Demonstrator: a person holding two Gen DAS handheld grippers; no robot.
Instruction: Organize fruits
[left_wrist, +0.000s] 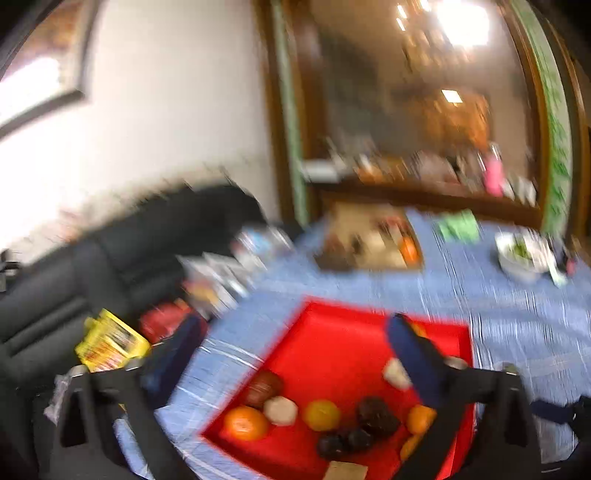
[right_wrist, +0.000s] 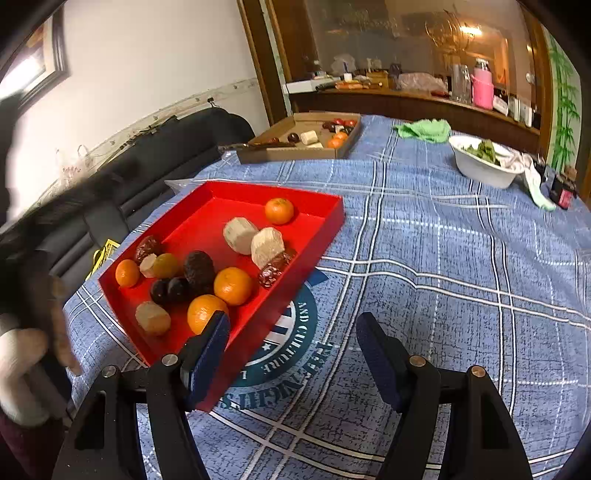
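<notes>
A red tray on the blue plaid tablecloth holds several oranges, pale cut pieces and dark fruits. My right gripper is open and empty, its left finger over the tray's near right wall. The left wrist view is blurred. It shows the same red tray with oranges and dark fruits. My left gripper is open and empty above the tray's near end.
A cardboard box with more fruit sits at the table's far side. A white bowl of greens and a green cloth are at the far right. A dark sofa runs along the left. A person's hand is at the left edge.
</notes>
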